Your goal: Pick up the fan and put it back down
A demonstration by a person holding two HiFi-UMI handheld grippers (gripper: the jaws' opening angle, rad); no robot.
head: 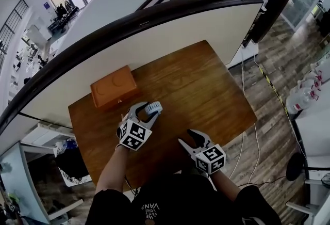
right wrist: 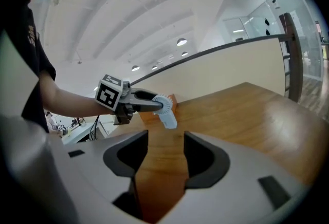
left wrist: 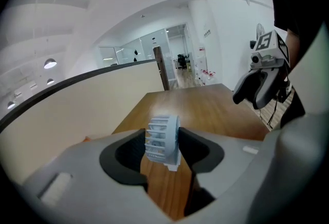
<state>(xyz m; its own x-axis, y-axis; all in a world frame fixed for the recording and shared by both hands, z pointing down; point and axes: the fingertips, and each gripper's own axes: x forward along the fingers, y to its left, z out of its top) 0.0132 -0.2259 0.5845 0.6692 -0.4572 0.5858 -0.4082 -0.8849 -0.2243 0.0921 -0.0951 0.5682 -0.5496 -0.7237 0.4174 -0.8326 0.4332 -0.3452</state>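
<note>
**Fan pinched in my left gripper, box shut**

My left gripper (head: 147,112) is clamped on the fan (left wrist: 163,138). In its own view the pale blue grille stands upright between the two dark pads, one pad against each face, with the small foot hanging below. From the right gripper view the fan looks clear of the wood, held out at the tip of the left jaws in front of the box (head: 113,87). In the head view it sits just beside the box's near right corner, apart from it.

The box is the only container I can see. It is orange-brown and rests on the far left part of the table (head: 209,82), close to the curved cream partition (head: 180,33). Its lid is down, with a small catch on the front face, so I cannot tell what is inside. Nothing lies on top of it.

My right gripper (right wrist: 165,152) stands spread and empty, with only bare tabletop between its jaws. It is near the front edge of the table, to the right of the left gripper and well apart from both the fan and the box, and its tips are angled toward the left one.
</note>
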